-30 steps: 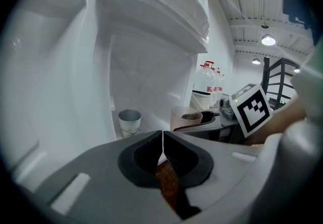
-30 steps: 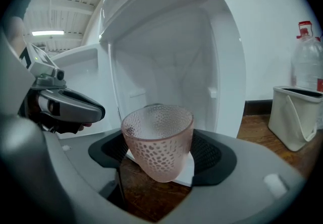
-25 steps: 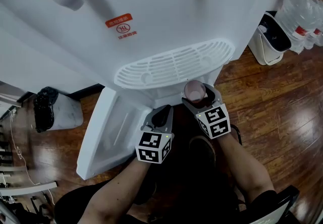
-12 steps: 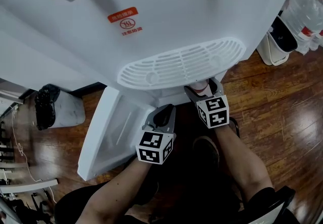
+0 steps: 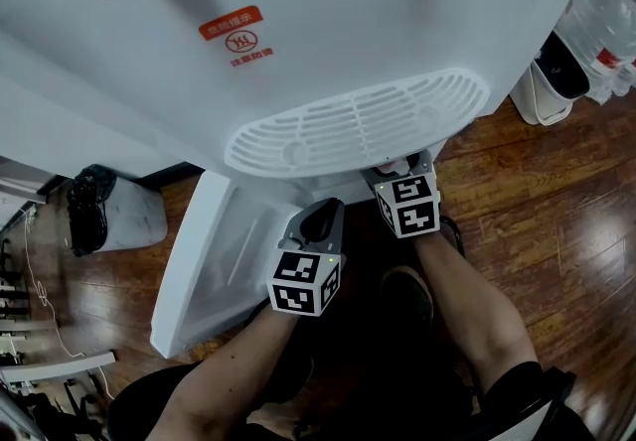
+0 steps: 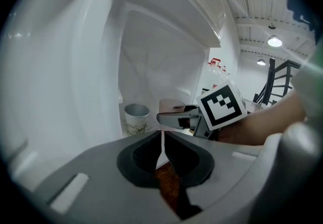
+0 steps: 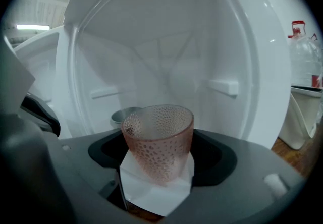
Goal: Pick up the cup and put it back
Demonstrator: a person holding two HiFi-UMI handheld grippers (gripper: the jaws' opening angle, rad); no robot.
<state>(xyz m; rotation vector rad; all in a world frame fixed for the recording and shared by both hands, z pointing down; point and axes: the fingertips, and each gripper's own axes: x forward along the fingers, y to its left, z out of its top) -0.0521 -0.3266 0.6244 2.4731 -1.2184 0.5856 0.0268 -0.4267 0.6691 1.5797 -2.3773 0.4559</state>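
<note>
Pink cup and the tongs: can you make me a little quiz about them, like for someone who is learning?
1. True or false: the left tongs are shut with nothing between them.
2. What do the right tongs grip? A: a spoon. B: a pink cup. C: nothing.
3. How many cups show in the left gripper view?

Key
1. True.
2. B.
3. Two: the pink cup and a pale patterned cup that stands further in.
</note>
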